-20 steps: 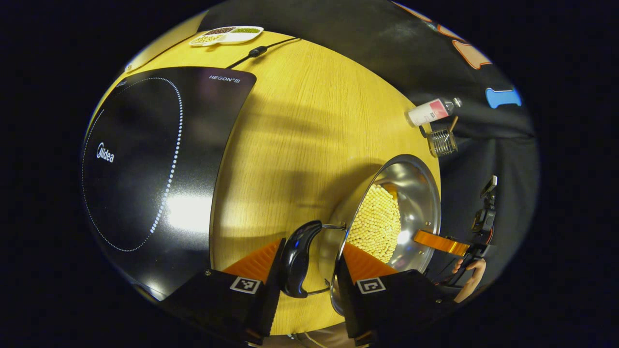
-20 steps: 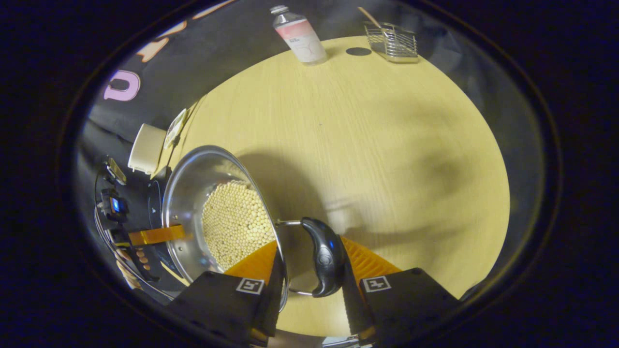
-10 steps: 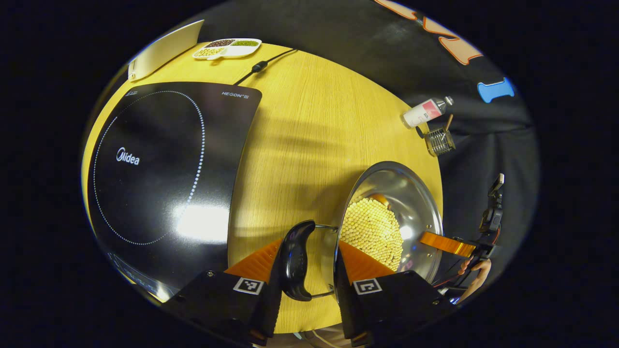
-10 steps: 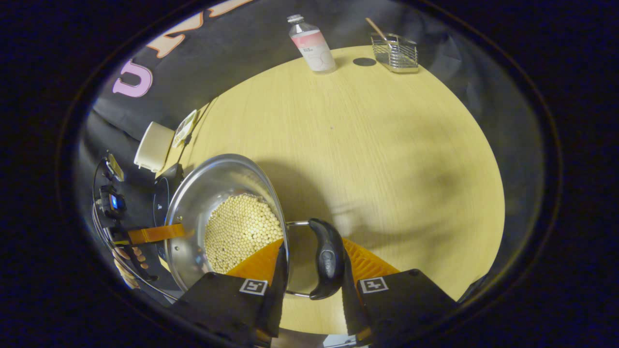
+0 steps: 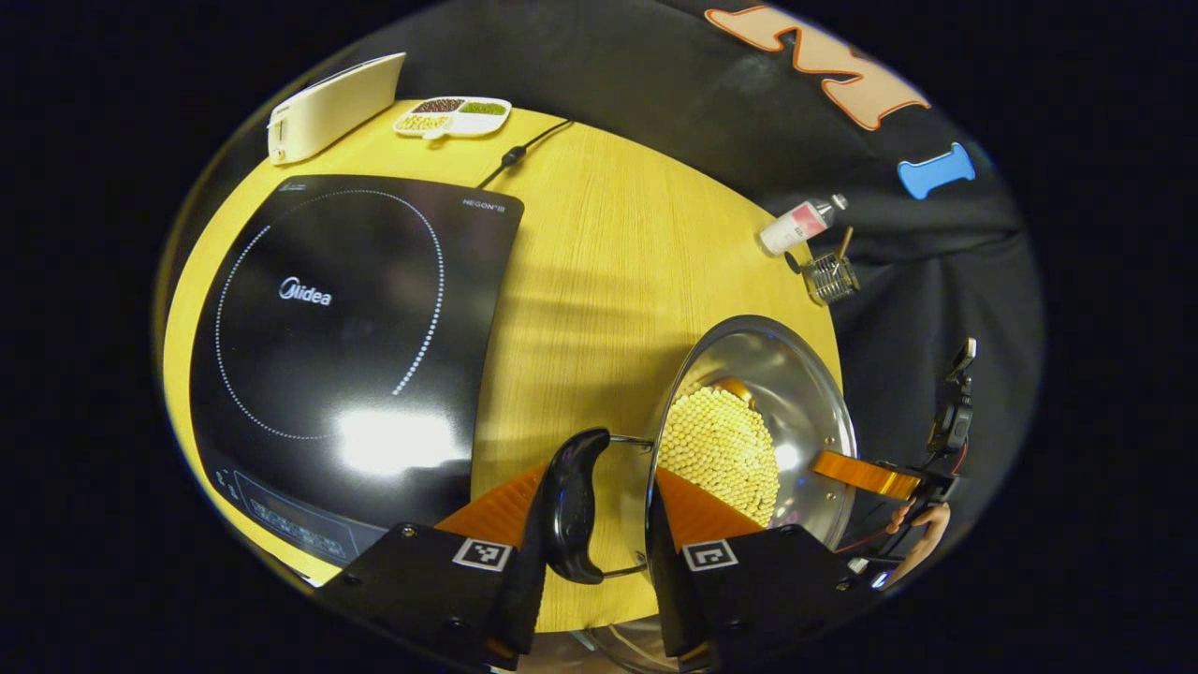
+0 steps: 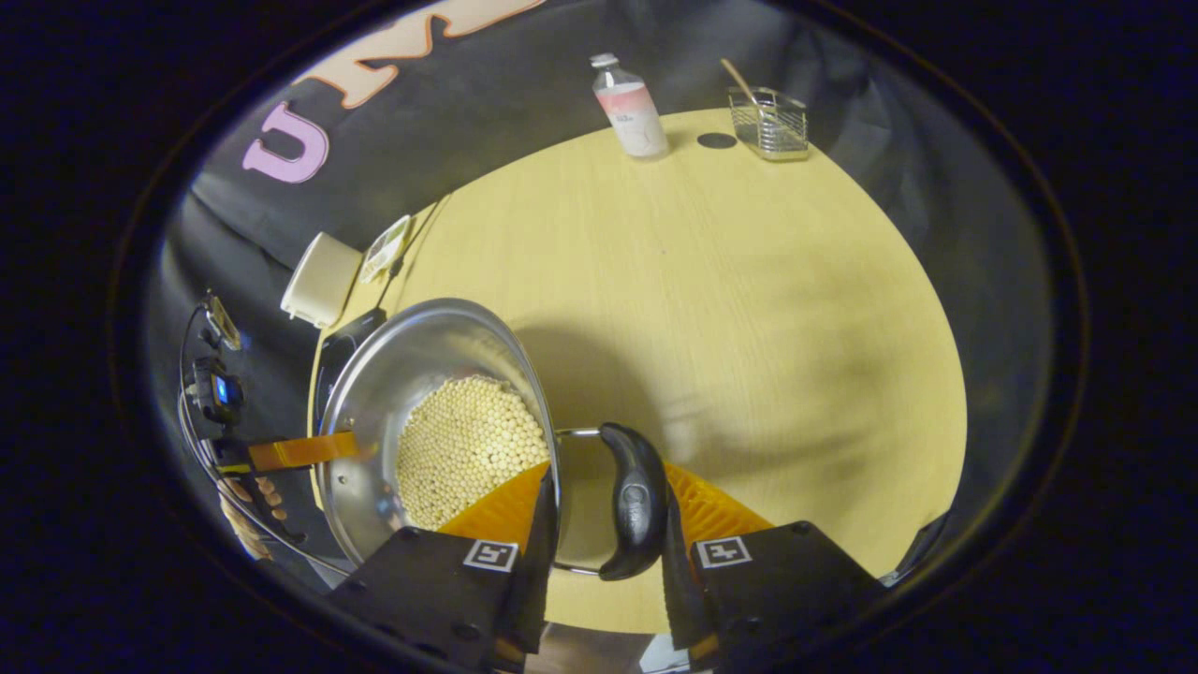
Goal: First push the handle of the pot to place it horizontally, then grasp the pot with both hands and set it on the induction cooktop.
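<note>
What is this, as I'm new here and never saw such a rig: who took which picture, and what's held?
No robot here: a person holds a two-finger tool in each hand, and each tool carries a fisheye camera looking along its fingers. The left gripper view shows the left tool closed across one black handle and the rim of a steel pot of pale beans. The right gripper view shows the right tool clamping the opposite handle likewise. On the wooden table lie a black induction cooktop, a bottle, a wire basket, a divided dish and a white appliance.
</note>
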A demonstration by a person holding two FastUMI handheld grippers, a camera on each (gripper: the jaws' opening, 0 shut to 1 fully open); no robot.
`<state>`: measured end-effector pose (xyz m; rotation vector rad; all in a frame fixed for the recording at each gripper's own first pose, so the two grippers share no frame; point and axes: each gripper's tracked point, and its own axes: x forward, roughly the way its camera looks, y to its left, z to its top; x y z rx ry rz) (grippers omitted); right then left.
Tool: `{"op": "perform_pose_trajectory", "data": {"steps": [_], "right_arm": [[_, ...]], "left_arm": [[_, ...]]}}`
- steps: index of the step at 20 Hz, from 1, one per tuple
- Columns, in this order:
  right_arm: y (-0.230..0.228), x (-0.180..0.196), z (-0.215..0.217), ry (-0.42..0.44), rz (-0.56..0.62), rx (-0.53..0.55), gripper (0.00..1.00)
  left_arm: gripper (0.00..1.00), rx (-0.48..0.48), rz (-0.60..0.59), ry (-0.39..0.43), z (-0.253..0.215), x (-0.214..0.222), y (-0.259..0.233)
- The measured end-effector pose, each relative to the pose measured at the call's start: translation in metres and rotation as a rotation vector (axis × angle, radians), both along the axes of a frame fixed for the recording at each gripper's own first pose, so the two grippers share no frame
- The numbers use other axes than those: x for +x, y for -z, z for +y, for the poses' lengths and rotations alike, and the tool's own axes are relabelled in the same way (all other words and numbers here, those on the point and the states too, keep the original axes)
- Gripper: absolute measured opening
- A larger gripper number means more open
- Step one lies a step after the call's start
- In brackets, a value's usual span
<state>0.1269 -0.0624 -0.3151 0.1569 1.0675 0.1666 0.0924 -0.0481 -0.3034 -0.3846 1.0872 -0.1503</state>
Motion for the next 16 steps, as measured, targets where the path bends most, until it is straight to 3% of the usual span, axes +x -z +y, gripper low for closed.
{"op": "perform_pose_trajectory", "data": {"steps": [7,15,16], "right_arm": [[-0.023,-0.036,0.043,-0.038,-0.026,0.054,0.54],[-0.027,-0.054,0.121,-0.032,-0.031,0.085,0.54],[-0.026,-0.055,0.13,-0.025,-0.03,0.082,0.48]], "left_arm": [[0.52,0.03,-0.055,-0.028,0.037,-0.029,-0.033],[0.52,0.056,-0.081,-0.044,0.118,-0.042,-0.052],[0.52,0.058,-0.084,-0.037,0.128,-0.042,-0.053]]}}
